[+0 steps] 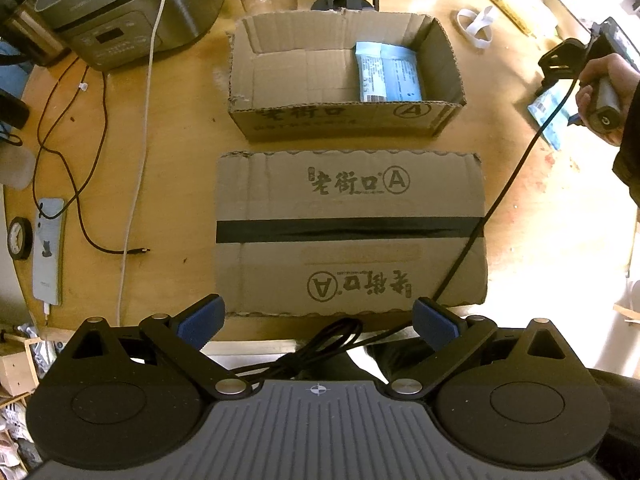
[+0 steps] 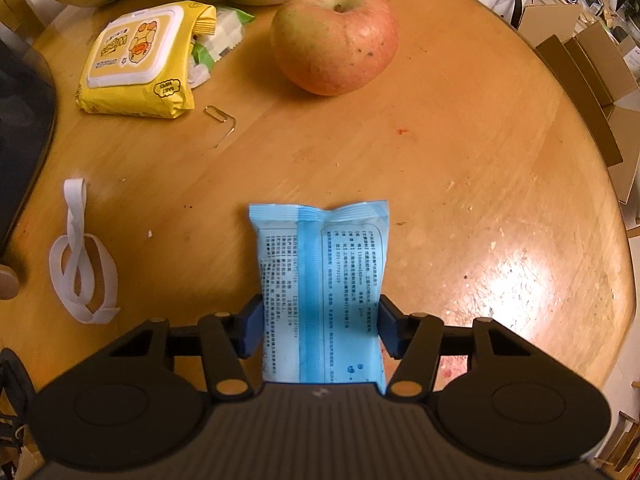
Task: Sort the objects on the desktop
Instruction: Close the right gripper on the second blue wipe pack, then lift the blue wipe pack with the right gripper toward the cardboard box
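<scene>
Task thing: blue packet (image 2: 320, 292) lies flat on the wooden table (image 2: 440, 184), printed back up, its long sides running away from the camera.
Right gripper (image 2: 320, 330): points down over the packet's near half, with the blue pads (image 2: 252, 330) pressed against both long edges, so it is clamped on the packet. Taking it across the narrow width probably lets the fingers span it.
Left gripper (image 1: 320, 322): jaws wide apart, nothing between them; it hangs over the near edge of the closed cardboard box (image 1: 348, 232), likely waiting.
Goal, as I judge it: open cardboard box (image 1: 344, 80) beyond the closed one already holds a similar blue packet (image 1: 390, 72) at its right end, so this packet probably belongs there too.
Person: hand (image 1: 600, 92) seen from the left camera, gripping the right tool's handle at the table's right side.
Nearby clutter: apple (image 2: 336, 36), yellow wipes pack (image 2: 138, 60), paper clip (image 2: 220, 118) and white strap (image 2: 82, 256) are all well apart from the packet.
Obstacles: black cable (image 1: 500, 208) trails across the closed box's right corner and could snag. The open box's walls mean the packet has to be lifted over them.
</scene>
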{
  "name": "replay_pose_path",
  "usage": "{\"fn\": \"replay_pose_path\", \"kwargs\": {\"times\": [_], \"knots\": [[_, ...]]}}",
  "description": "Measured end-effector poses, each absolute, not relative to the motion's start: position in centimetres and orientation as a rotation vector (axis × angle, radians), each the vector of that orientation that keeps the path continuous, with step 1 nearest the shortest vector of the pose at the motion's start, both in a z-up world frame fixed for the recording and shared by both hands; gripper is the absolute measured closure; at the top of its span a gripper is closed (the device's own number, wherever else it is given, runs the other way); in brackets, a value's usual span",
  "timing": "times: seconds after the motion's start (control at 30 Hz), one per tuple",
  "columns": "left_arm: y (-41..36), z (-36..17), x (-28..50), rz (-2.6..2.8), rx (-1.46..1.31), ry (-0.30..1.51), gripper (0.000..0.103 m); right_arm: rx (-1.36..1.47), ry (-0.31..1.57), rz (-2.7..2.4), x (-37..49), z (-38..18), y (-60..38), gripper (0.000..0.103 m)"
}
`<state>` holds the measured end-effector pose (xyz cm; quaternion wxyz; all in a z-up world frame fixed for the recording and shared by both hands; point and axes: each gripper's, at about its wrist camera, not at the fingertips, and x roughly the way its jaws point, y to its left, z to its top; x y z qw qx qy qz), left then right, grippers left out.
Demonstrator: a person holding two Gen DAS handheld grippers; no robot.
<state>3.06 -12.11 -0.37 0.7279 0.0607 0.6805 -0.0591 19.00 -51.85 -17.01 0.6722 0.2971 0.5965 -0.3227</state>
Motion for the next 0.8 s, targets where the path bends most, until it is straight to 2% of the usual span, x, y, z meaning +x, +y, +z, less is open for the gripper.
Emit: {"fn": "replay_pose_path", "kwargs": {"times": [0.8], "knots": [[-11.6, -0.3, 3.0, -0.141, 0.104, 1.485, 0.0, 0.6, 1.357, -0.624, 18.1, -13.0, -51.0, 0.048]]}}
